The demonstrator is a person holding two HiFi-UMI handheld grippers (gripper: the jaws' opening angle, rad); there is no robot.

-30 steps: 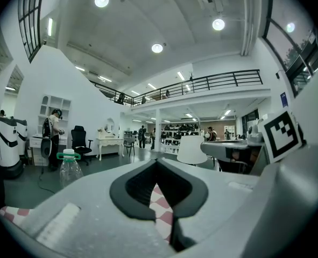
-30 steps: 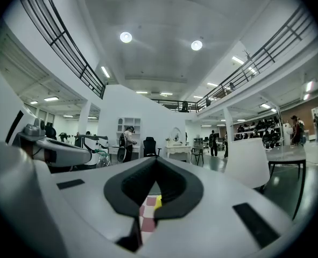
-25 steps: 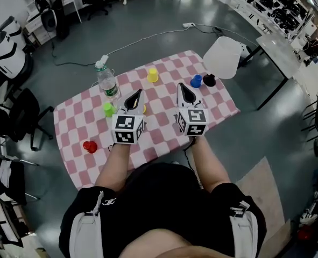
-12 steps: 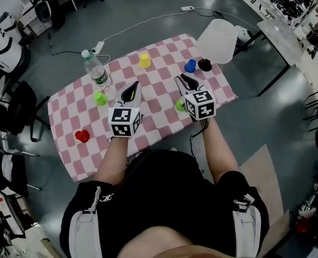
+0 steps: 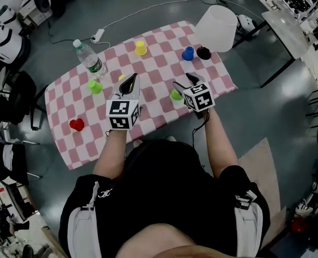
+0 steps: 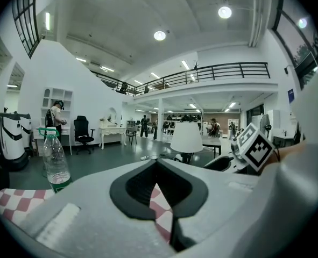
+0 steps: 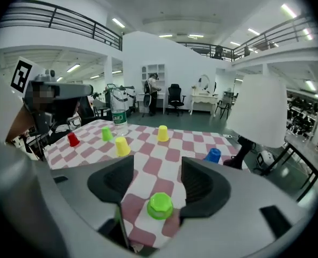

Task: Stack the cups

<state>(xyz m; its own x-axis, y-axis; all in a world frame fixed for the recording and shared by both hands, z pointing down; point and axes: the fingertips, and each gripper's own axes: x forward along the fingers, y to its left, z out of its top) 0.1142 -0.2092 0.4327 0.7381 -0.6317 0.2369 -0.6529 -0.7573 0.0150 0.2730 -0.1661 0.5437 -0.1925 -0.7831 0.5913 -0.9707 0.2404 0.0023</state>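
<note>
Pink-white checked table (image 5: 148,71) on a grey floor, in a big hall with a railed mezzanine. White lamp (image 5: 218,20) at the far-right corner, water bottle (image 5: 89,62) far left. Vs 1 s ago: right gripper (image 7: 157,168) sits lower; it was shut, its jaws have just been opening and now stand wide with the green cup (image 7: 160,206) between them, pads off it. The cup is bright green, upside down, faceted base up, on the cloth's near-right part. Left gripper (image 5: 130,82) closed, empty. 6 other cups (image 5: 141,48) stand apart.

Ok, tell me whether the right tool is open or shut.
Open: the right tool jaws, which have just been opening, stand apart with the green cup between them, unclamped.
</note>
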